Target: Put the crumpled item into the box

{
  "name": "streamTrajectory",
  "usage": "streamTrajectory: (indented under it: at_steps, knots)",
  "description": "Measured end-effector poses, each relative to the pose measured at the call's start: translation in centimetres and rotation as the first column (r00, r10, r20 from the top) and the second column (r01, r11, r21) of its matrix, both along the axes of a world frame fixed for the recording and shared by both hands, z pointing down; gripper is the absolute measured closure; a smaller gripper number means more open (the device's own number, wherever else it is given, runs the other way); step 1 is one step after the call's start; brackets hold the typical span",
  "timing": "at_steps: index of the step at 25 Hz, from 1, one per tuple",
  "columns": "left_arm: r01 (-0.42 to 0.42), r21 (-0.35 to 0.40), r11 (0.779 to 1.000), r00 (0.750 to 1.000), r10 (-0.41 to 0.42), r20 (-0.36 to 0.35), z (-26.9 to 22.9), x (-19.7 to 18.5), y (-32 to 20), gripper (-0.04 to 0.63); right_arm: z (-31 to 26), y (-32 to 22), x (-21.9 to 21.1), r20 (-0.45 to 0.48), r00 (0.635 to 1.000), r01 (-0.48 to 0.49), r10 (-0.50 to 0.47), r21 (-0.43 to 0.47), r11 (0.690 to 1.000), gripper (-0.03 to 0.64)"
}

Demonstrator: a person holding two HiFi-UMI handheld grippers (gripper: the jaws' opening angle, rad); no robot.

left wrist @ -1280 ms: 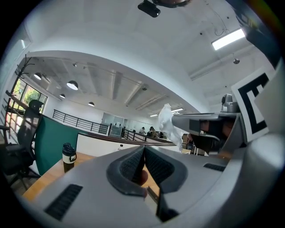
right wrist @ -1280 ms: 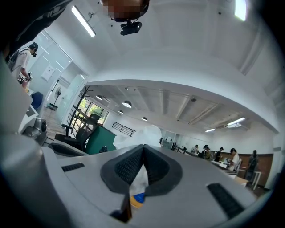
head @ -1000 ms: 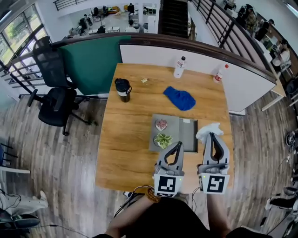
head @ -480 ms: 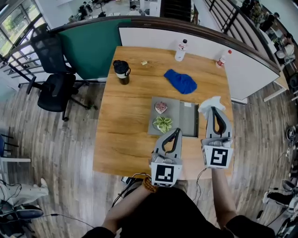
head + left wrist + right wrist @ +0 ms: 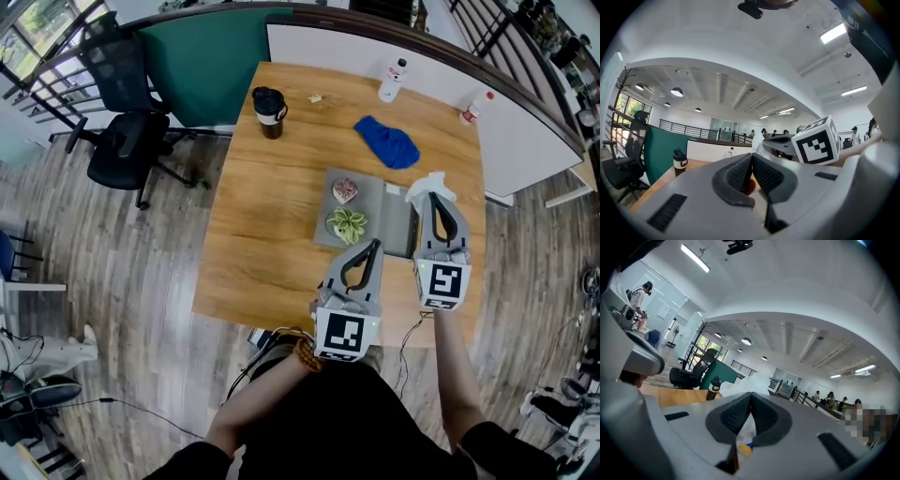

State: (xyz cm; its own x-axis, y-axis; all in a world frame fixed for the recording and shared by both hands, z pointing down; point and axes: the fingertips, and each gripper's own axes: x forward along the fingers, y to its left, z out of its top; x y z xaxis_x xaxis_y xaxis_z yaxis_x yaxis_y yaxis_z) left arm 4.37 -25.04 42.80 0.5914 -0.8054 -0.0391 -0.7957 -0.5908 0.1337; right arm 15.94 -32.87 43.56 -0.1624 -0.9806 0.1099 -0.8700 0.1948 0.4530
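The crumpled item [image 5: 427, 185], white and bunched, is pinched between the jaws of the right gripper [image 5: 434, 197]. In the right gripper view the jaws are seen closed almost fully, with a fold of the white material [image 5: 746, 430] squeezed between their pads and the rest billowing out above their tips. A grip this tight on so soft a thing is judged to be meant to stop it slipping out while it is carried.

The item is held at the far right corner of the grey box [image 5: 375, 211], over or just beside its rim. Its height above the bench [image 5: 262, 216] cannot be told. The left half of the box is already taken up by a small green plant [image 5: 349, 223] and a pinkish object [image 5: 345, 190], so the darker right half is judged the likelier place for the drop, and the item is held on that side.

The left gripper [image 5: 374, 247] is held near the box's near edge with its jaws pressed together on nothing, as the left gripper view [image 5: 751, 161] shows. It is judged to be parked clear of the drop.

A blue cloth [image 5: 387, 142] lies beyond the box, well apart from both grippers.
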Motion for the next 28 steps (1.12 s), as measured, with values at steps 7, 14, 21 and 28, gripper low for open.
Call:
streamTrajectory:
  at_steps: [7,14,21,28]
  knots:
    - [0.02,-0.03,0.999,1.0,-0.02,0.0,1.1,-1.1,0.0,0.572,3.4,-1.1,-0.7,-0.028,1.0,0.01,-0.013,-0.09,0.996,0.611]
    - [0.055,-0.049,0.997,0.998,-0.055,0.004,1.9,-2.7,-0.2,0.572,7.7,-2.4,-0.5,-0.049,0.999,0.006,-0.014,-0.16,0.987,0.611]
    - [0.09,-0.05,0.995,0.996,-0.089,0.011,1.9,-4.0,-0.6,0.572,11.8,-3.6,-0.1,-0.04,0.999,-0.018,0.009,-0.229,0.973,0.611]
    - [0.11,-0.055,0.992,0.994,-0.109,0.028,2.3,-4.5,-1.0,0.572,15.4,-4.3,1.5,-0.058,0.998,-0.039,0.023,-0.294,0.955,0.611]
